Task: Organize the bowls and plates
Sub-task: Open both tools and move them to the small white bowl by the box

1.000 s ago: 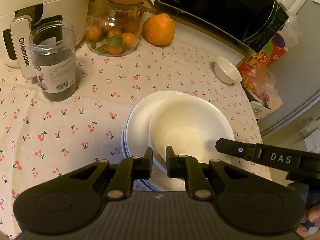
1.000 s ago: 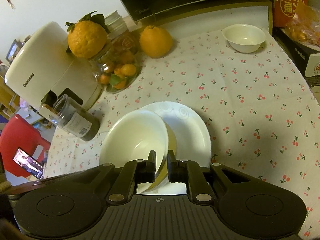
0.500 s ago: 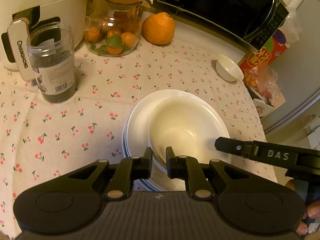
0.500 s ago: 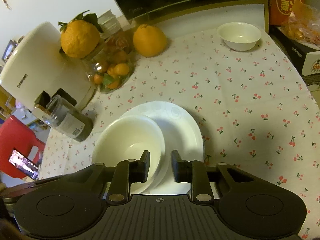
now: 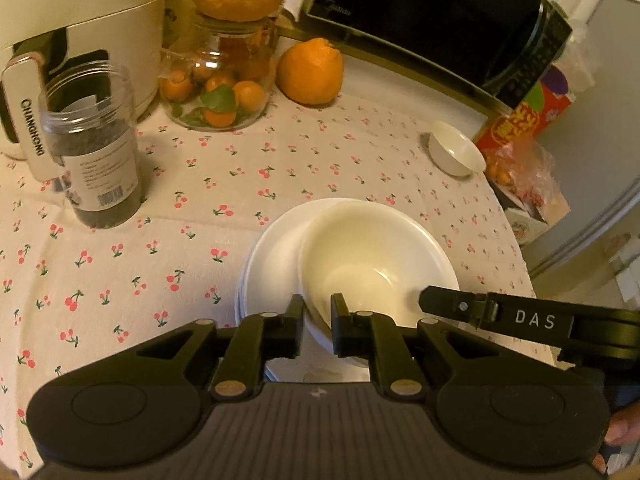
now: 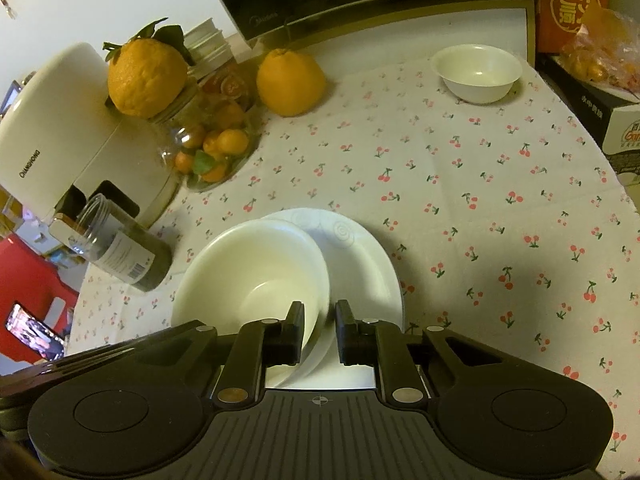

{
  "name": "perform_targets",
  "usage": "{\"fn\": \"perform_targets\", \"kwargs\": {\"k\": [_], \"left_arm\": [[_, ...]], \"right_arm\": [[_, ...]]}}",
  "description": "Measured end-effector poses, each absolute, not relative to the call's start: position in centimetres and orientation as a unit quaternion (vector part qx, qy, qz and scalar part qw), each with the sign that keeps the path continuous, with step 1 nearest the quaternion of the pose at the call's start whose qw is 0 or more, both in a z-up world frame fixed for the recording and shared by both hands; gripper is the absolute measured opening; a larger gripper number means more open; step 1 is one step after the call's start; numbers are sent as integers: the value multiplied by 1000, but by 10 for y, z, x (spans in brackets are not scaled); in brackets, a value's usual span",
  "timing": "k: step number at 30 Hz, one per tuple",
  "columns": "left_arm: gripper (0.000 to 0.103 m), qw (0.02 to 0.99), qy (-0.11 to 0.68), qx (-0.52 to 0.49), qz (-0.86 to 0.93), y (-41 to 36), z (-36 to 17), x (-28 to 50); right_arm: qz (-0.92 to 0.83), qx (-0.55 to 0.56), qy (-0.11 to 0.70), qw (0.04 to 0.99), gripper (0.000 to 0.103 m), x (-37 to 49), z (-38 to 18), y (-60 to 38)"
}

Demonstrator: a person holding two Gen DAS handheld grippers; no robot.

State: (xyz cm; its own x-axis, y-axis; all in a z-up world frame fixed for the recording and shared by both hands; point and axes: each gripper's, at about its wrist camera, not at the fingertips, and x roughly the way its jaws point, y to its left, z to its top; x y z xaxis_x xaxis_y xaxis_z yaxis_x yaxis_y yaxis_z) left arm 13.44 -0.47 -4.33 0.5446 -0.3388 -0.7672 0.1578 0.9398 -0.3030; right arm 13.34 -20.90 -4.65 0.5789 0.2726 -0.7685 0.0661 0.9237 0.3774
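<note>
A large white bowl (image 5: pixel 376 256) sits on a stack of white plates (image 5: pixel 272 256) on the cherry-print tablecloth; both also show in the right wrist view, the bowl (image 6: pixel 248 268) and the plates (image 6: pixel 360 264). My left gripper (image 5: pixel 317 312) is shut on the bowl's near rim. My right gripper (image 6: pixel 319 320) is open, its jaws astride the bowl's rim without gripping. The right gripper's finger (image 5: pixel 460 306) shows in the left wrist view over the bowl. A small white bowl (image 6: pixel 478 72) stands at the far right (image 5: pixel 456 154).
A dark-filled plastic jar (image 5: pixel 96 152), a glass jar of small oranges (image 5: pixel 220 84) with a big orange on top, a loose orange (image 5: pixel 310 70), a white appliance (image 5: pixel 76 36) and a microwave (image 5: pixel 432 12) line the back. Boxes and a bagged snack (image 5: pixel 524 176) stand right.
My right gripper has opened and let go of the large bowl's rim. The bowl has settled lower onto the plates. My left gripper stays shut on the rim.
</note>
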Motion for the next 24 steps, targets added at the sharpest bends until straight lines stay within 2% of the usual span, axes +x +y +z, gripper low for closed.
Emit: {"fn": "perform_targets", "kwargs": {"k": [4,5,9,10,12,18,24], "left_arm": [[34,879,448,-86,-141,-8,-41,133],[42,880,445,-82,-141,-8,-40,132],[66,886,435,-71,-143,-11,-34,130],[69,887,434,-70,-144,-11,-33,130],[78,886,437,-66,-143,-12,-32,130],[88,882,445,-62,-143,-19,-30,136],[87,883,444,-52,-144,-28,-30,147]], "right_arm": [[61,200,457,864,22,135,-45,-214],[60,203,456,864,23,135,-45,-216],[51,223,451,863,48,135,-42,-227],[50,228,449,863,52,135,-41,-230],[46,237,443,864,66,134,-39,-237],[39,254,432,864,76,134,-35,-258],[31,272,425,863,76,138,-34,-277]]}}
